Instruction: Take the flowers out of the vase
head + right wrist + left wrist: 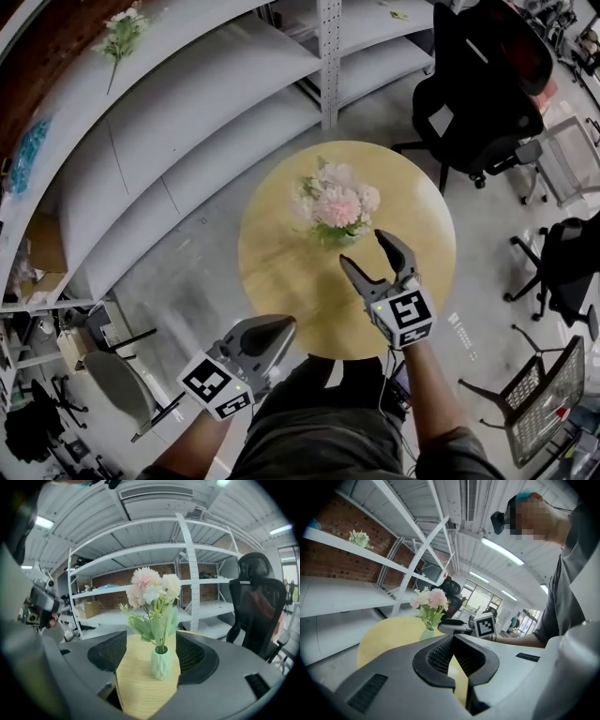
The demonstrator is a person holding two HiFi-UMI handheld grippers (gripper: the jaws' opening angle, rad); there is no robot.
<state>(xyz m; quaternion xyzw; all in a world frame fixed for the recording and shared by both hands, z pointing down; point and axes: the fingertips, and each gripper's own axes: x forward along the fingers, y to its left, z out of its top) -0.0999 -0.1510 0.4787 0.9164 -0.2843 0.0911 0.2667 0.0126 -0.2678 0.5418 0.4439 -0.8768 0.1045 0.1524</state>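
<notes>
Right gripper [363, 247] sat open near the flowers [337, 204], left gripper [284, 325] clenched empty; I wanted to pinch the stems [162, 644] just above the vase [161, 663].

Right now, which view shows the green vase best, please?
The right gripper view: the vase stands whole and close. The head view mostly hides it under the flowers; the left gripper view shows it small.

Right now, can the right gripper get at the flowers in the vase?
Probably yes. The right gripper stands open just short of the flowers, which rise from the green vase on the round table; nothing lies between them.
</notes>
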